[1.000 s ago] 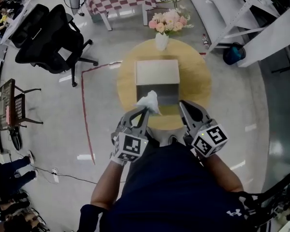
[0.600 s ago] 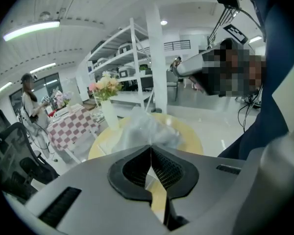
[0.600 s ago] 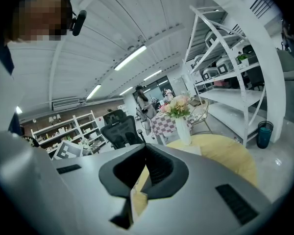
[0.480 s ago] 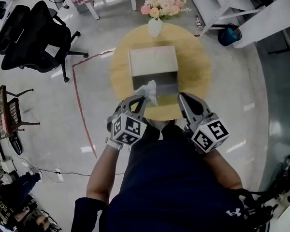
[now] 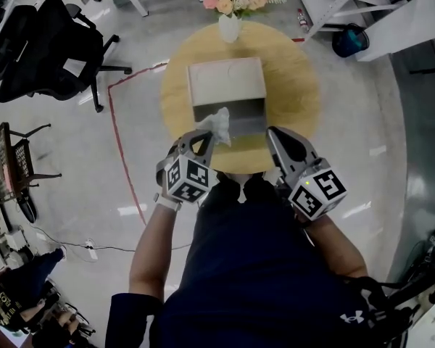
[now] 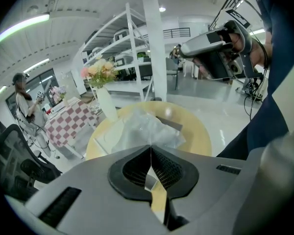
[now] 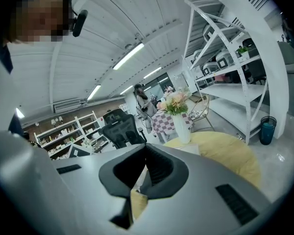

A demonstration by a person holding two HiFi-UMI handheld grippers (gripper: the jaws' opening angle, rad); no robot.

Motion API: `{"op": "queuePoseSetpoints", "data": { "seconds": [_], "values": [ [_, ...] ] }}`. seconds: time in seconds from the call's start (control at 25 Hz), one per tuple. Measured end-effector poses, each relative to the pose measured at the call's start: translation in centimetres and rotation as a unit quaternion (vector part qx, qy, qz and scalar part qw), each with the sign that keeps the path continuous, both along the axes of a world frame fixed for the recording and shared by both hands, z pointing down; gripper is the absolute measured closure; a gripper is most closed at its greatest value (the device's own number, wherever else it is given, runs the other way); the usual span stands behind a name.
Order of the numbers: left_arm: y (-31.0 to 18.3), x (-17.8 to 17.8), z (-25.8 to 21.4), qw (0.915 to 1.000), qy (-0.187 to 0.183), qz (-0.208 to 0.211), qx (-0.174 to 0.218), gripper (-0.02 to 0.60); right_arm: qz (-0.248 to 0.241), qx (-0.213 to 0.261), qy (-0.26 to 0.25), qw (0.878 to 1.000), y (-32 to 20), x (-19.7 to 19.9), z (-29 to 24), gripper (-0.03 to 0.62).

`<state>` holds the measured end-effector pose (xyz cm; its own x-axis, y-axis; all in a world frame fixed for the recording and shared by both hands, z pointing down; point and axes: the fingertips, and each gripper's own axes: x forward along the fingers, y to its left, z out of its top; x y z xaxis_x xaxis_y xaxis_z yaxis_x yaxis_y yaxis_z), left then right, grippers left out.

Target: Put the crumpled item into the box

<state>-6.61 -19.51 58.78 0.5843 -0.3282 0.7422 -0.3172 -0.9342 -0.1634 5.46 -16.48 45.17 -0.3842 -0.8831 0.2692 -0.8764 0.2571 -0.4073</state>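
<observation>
Pinching the crumpled item between closed jaws, the left hand-held gripper holds it at the near left corner of the box, about over the dark opening. The right hand-held gripper hangs beside it, jaws together on nothing. Best, I judge, to carry the wad forward over the middle of the opening and lower it before letting go, since it looks light and could catch on the rim or drift onto the table. The flower vase beyond stands well apart.

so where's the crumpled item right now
The crumpled item is pinched in the left tool, head view left of centre, over the near-left edge of the box.
</observation>
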Motion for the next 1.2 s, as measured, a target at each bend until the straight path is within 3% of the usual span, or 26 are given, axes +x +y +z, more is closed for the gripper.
{"op": "queuePoseSetpoints", "data": {
  "seconds": [0.56, 1.2],
  "values": [
    [-1.8, 0.4, 5.5, 0.9975, -0.048, 0.027, -0.043, 0.563, 0.014, -0.02, -0.004, 1.0, 0.1, 0.7, 1.3, 0.589],
    [-3.1, 0.7, 10.7, 0.9886, -0.109, 0.047, -0.093, 0.563, 0.05, -0.042, -0.015, 0.998, -0.4, 2.7, 2.7, 0.589]
  ]
}}
